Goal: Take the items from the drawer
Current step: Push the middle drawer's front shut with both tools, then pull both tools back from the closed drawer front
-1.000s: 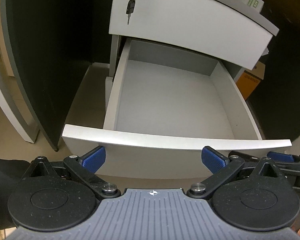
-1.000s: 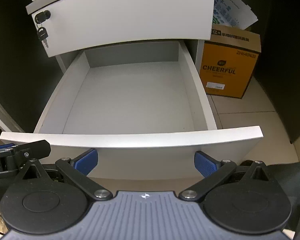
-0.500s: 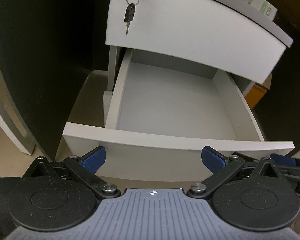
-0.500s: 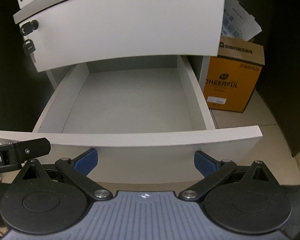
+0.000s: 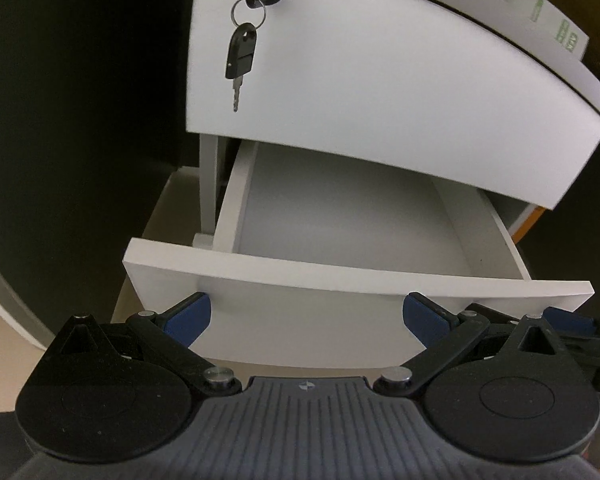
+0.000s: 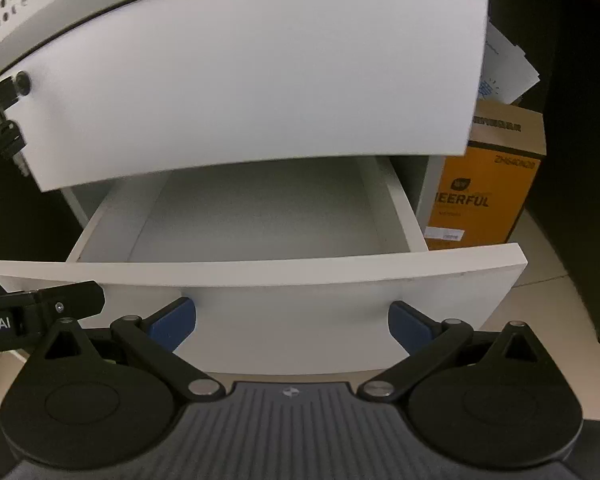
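Note:
A white drawer (image 5: 340, 276) stands pulled out below a shut upper drawer (image 5: 380, 80); it also shows in the right wrist view (image 6: 260, 270). No item shows on its visible floor; its back part is hidden by the upper drawer. My left gripper (image 5: 306, 316) is open and empty, low in front of the drawer's front panel. My right gripper (image 6: 292, 322) is open and empty, also in front of the panel. The right gripper's blue tip (image 5: 564, 314) shows at the left view's right edge, and the left gripper's black body (image 6: 40, 312) at the right view's left edge.
A key (image 5: 242, 56) hangs from the lock on the upper drawer's left side. An orange cardboard box (image 6: 488, 184) with papers on top stands on the floor right of the cabinet. Dark panels flank the cabinet on both sides.
Both grippers have dropped lower and come closer to the cabinet, so the upper drawer front now hides more of the open drawer. Both stay open.

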Action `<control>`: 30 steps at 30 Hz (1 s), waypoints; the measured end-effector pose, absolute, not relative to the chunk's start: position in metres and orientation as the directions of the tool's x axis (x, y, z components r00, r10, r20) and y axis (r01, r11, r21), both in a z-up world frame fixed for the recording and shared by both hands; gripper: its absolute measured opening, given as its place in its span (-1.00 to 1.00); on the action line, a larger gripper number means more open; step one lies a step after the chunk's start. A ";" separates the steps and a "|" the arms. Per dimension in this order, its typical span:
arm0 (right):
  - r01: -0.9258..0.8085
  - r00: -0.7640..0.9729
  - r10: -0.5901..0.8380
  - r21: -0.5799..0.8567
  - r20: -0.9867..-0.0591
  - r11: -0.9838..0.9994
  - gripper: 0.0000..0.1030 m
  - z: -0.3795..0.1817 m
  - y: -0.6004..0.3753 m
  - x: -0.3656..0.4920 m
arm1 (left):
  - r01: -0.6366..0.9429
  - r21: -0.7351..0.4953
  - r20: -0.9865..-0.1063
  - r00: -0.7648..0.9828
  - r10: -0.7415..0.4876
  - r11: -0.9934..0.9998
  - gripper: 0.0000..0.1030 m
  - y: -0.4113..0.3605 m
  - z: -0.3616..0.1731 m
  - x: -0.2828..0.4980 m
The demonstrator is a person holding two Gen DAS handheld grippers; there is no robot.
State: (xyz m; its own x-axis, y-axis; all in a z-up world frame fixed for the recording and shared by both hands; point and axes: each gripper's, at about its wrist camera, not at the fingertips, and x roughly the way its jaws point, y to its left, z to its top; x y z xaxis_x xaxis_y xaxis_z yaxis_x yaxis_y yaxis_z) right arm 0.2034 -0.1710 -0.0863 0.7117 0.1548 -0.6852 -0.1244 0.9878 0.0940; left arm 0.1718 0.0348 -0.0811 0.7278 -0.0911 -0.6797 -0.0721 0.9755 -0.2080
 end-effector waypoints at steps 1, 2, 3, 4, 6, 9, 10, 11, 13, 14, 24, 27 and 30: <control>-0.124 0.715 0.155 0.094 -0.681 0.988 1.00 -0.087 -0.171 0.207 | -0.072 -0.207 -0.677 0.730 -0.090 0.976 1.00 0.035 -0.082 0.175; -0.125 0.719 0.155 0.094 -0.678 0.988 1.00 -0.088 -0.170 0.212 | -0.071 -0.205 -0.674 0.734 -0.088 0.976 1.00 0.034 -0.082 0.179; -0.125 0.721 0.156 0.094 -0.675 0.988 1.00 -0.088 -0.170 0.216 | -0.068 -0.203 -0.671 0.736 -0.088 0.977 1.00 0.034 -0.083 0.184; -0.124 0.723 0.156 0.095 -0.673 0.988 1.00 -0.088 -0.170 0.220 | -0.065 -0.202 -0.668 0.739 -0.089 0.977 1.00 0.034 -0.083 0.187; -0.124 0.727 0.156 0.096 -0.668 0.988 1.00 -0.088 -0.169 0.228 | -0.056 -0.195 -0.660 0.746 -0.088 0.979 1.00 0.034 -0.083 0.194; -0.125 0.734 0.159 0.099 -0.660 0.987 1.00 -0.088 -0.168 0.239 | -0.053 -0.192 -0.648 0.756 -0.086 0.980 1.00 0.034 -0.083 0.204; -0.126 0.738 0.161 0.101 -0.656 0.987 1.00 -0.088 -0.168 0.243 | -0.053 -0.192 -0.645 0.760 -0.086 0.980 1.00 0.034 -0.083 0.208; -0.126 0.741 0.163 0.104 -0.652 0.987 1.00 -0.089 -0.168 0.247 | -0.052 -0.191 -0.641 0.763 -0.085 0.980 1.00 0.034 -0.083 0.211; -0.126 0.746 0.165 0.106 -0.645 0.986 1.00 -0.089 -0.168 0.254 | -0.048 -0.191 -0.633 0.769 -0.085 0.980 1.00 0.035 -0.084 0.218; -0.127 0.749 0.164 0.105 -0.642 0.986 1.00 -0.089 -0.167 0.258 | -0.046 -0.191 -0.629 0.772 -0.086 0.981 1.00 0.035 -0.085 0.222; -0.128 0.764 0.163 0.101 -0.625 0.987 1.00 -0.088 -0.162 0.293 | -0.026 -0.185 -0.605 0.790 -0.093 0.982 1.00 0.035 -0.085 0.253; -0.126 0.763 0.160 0.098 -0.626 0.987 1.00 -0.088 -0.161 0.299 | -0.023 -0.188 -0.600 0.794 -0.096 0.982 1.00 0.035 -0.083 0.260; -0.127 0.759 0.157 0.094 -0.632 0.987 1.00 -0.089 -0.160 0.301 | -0.044 -0.216 -0.605 0.790 -0.099 0.975 1.00 0.037 -0.082 0.264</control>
